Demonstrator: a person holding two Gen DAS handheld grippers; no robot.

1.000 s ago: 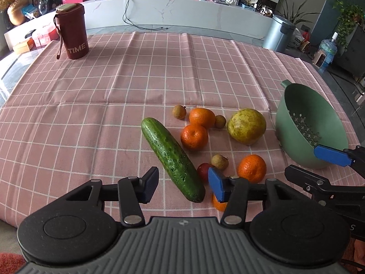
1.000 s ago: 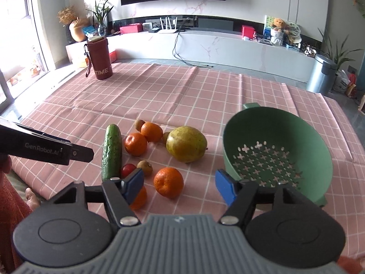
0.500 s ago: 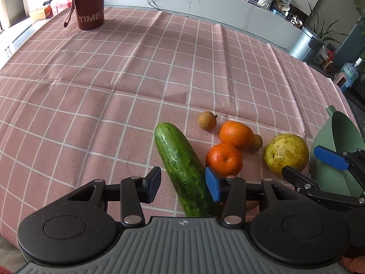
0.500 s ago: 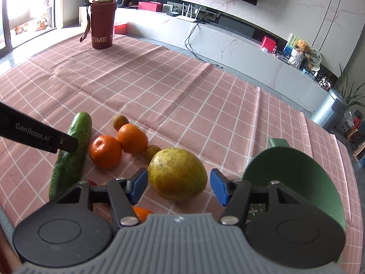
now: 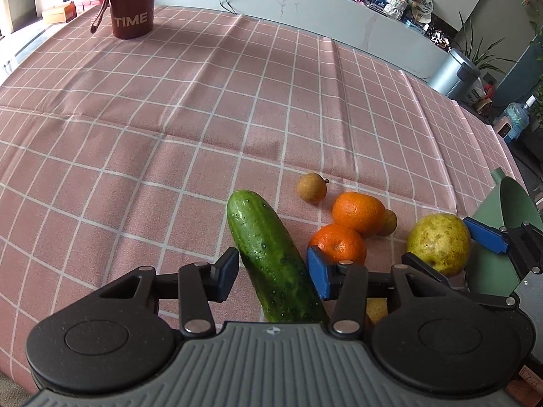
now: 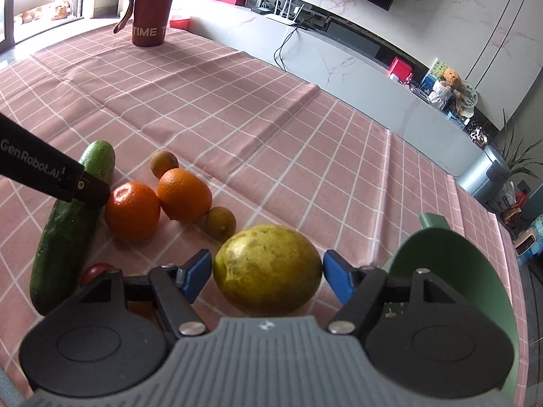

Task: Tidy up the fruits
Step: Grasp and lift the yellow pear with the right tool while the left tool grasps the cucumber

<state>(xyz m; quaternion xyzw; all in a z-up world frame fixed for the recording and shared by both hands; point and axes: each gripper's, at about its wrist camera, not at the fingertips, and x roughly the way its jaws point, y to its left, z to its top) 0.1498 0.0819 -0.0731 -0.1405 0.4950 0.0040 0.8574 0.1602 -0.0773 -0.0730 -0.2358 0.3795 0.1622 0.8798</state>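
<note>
Two tools: both wide apart, neither clamped on anything.
Left tool (image 5: 273,273): blue pads straddle the cucumber (image 5: 271,257), a long, dark green, pimpled cylinder lying on the surface (image 5: 169,101).
Right tool (image 6: 266,276): pads flank the large yellow-green fruit (image 6: 268,268), an ovoid with mottled, blotchy skin; contact cannot be told.
Surface covering: pink cloth with a white grid, creased along fold lines.
Oranges (image 5: 358,213): two glossy, dimpled spheres touching each other, between cucumber and yellow-green fruit.
Small brown fruits (image 5: 311,188): round, rough-skinned; one sits beyond the oranges, another is tucked beside them.
Colander (image 6: 458,271): smooth green plastic bowl, just right of the yellow-green fruit.
Right view only: a small red fruit (image 6: 96,269) near the cucumber's near end, and the colander's perforations, partly hidden.
Left view only: the right tool's blue pad against the colander.
Far corner: maroon tumbler (image 5: 130,3) lettered "TIME".
</note>
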